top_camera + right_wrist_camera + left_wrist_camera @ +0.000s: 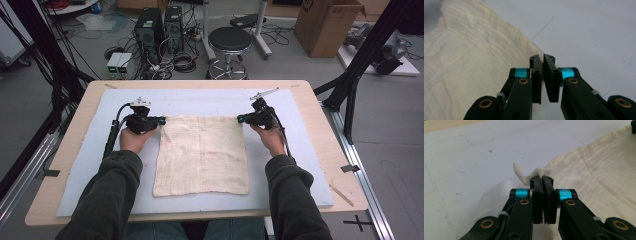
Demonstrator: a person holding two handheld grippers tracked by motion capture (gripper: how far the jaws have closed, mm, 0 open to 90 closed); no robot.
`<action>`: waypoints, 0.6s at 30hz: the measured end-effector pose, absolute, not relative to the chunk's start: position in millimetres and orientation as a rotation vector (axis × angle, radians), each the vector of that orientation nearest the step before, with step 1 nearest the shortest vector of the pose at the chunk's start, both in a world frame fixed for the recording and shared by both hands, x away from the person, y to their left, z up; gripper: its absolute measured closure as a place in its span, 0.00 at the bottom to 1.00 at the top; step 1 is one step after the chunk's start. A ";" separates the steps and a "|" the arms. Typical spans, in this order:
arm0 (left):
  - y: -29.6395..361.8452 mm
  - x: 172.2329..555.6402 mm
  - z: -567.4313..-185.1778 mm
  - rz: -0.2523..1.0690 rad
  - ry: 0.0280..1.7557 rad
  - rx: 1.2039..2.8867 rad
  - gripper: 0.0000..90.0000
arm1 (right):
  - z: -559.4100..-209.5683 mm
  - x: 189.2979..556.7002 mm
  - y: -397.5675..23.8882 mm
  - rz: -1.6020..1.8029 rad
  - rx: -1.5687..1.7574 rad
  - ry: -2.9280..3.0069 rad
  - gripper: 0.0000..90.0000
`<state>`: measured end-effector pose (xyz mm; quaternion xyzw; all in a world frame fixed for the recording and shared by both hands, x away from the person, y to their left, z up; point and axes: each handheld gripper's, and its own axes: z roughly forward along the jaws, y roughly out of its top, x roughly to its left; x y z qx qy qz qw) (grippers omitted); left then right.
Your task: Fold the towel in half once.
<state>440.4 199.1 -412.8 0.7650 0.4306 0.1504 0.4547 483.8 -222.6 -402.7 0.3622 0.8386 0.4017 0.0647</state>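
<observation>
Left gripper view has the left gripper (543, 180) clamped shut on a far corner of the cream cloth (594, 170), a flap curling past its tips. The right gripper (542, 58) is closed on the opposite far corner. From both, the cloth (201, 155) runs flat across the pale mat (90, 165) toward the person, each hand equally near its corner.

A cream cloth (201, 155) of thin, crinkled weave lies spread nearly flat and roughly square on the pale blue mat (90, 165) in the middle of the table. Its two far corners are lifted slightly off the mat; the far left one (527, 175) curls up in a small folded flap.
</observation>
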 end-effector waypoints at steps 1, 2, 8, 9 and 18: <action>198.7 439.5 -412.2 0.366 1.061 1.879 0.96 | -401.6 482.8 -222.9 1.214 1.094 2.535 0.95; 198.9 438.6 -411.5 0.366 1.056 1.886 0.96 | -400.6 482.2 -223.7 1.217 1.086 2.535 0.95; 201.0 430.3 -409.7 0.365 1.045 1.868 0.96 | -390.4 474.8 -227.6 1.263 1.054 2.524 0.95; 201.1 428.2 -409.0 0.367 1.041 1.865 0.96 | -388.5 473.2 -227.8 1.260 1.056 2.521 0.95; 201.5 414.2 -401.1 0.379 1.001 1.866 0.96 | -383.3 461.1 -227.0 1.245 0.998 2.539 0.95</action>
